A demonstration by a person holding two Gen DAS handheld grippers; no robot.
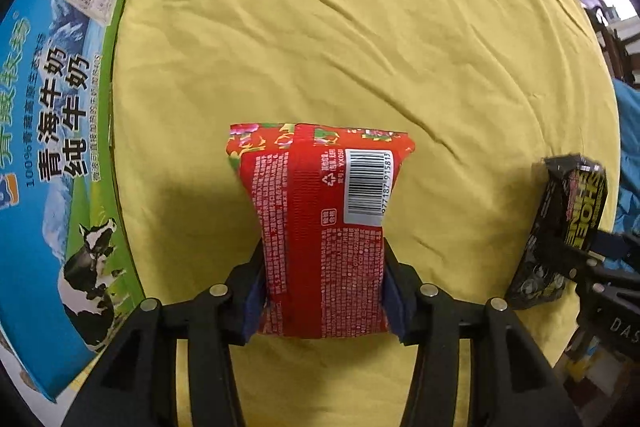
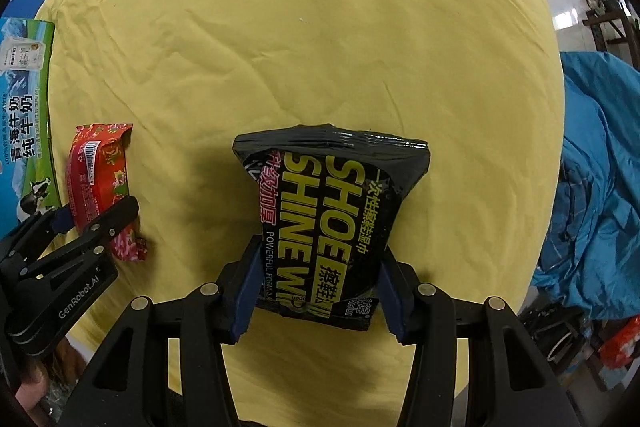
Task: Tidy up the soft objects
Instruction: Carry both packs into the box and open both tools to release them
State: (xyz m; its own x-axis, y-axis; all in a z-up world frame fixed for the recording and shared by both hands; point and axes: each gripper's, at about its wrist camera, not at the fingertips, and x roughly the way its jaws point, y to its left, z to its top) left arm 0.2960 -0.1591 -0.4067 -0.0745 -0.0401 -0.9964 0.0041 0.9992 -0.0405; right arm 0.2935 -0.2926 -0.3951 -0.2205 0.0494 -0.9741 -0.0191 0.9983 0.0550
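My left hand-held gripper (image 1: 324,291) clamps red pack (image 1: 320,211), right hand-held gripper (image 2: 316,291) clamps black wipes pack (image 2: 332,219); both over yellow counter (image 1: 320,27), neither placed yet; milk box (image 1: 60,147) far left.

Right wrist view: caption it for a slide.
Right gripper squeezes a black shoe-shine wipes pack over the yellow cloth.

Left gripper (image 1: 322,291) clamps red packet (image 1: 320,223) above yellow cloth (image 1: 320,27). Milk carton box (image 1: 60,147) at left. Black wipes pack (image 1: 560,227) far right.
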